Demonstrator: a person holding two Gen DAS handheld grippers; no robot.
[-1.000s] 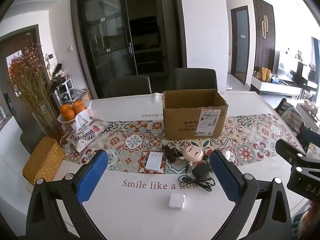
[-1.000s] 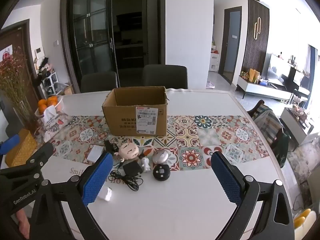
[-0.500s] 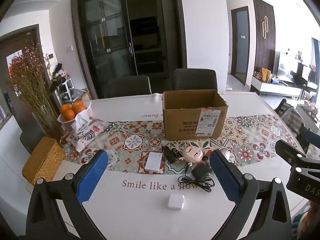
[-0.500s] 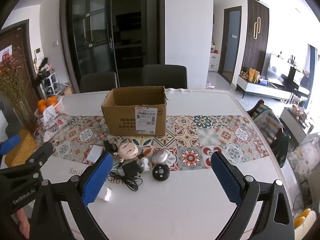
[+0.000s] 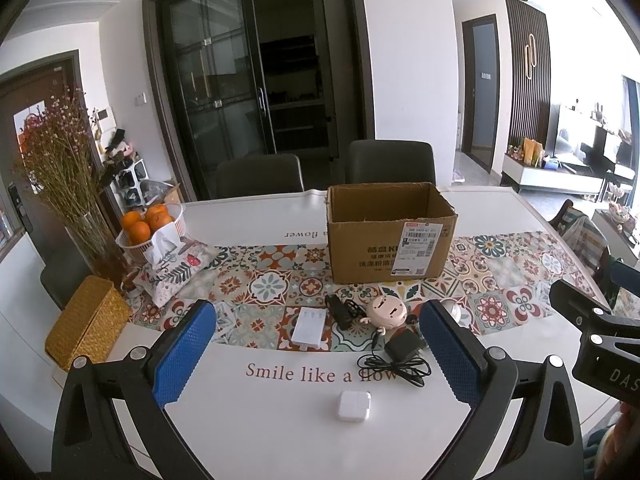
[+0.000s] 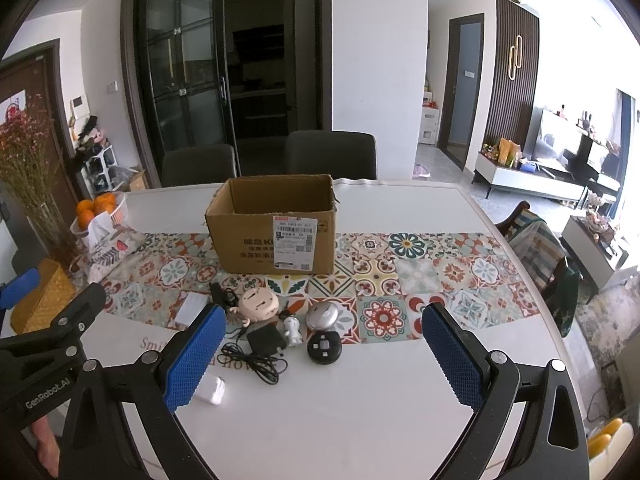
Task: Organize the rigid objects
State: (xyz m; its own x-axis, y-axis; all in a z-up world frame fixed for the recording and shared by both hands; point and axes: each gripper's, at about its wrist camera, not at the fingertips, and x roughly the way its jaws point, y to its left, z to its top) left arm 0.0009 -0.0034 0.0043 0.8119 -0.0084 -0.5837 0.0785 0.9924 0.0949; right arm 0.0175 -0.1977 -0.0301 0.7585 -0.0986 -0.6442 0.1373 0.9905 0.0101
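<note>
An open cardboard box (image 5: pixel 390 236) (image 6: pixel 276 232) stands on the patterned runner. In front of it lie small items: a white flat box (image 5: pixel 308 325), a black adapter with cable (image 5: pixel 402 350) (image 6: pixel 264 340), a pink round toy (image 5: pixel 386 312) (image 6: pixel 259 304), a white charger cube (image 5: pixel 354 405) (image 6: pixel 211 389), a silver disc (image 6: pixel 322 314), a black round device (image 6: pixel 324 347) and a small white figure (image 6: pixel 293 330). My left gripper (image 5: pixel 318 360) is open and empty above the near table edge. My right gripper (image 6: pixel 322 358) is open and empty, to the right of the left one.
A basket of oranges (image 5: pixel 150 220), a tissue pouch (image 5: pixel 172 268), a vase of dried flowers (image 5: pixel 68 184) and a woven yellow box (image 5: pixel 86 326) stand at the table's left. Two dark chairs (image 5: pixel 390 160) are behind the table. The table's right edge (image 6: pixel 532 300) borders another chair.
</note>
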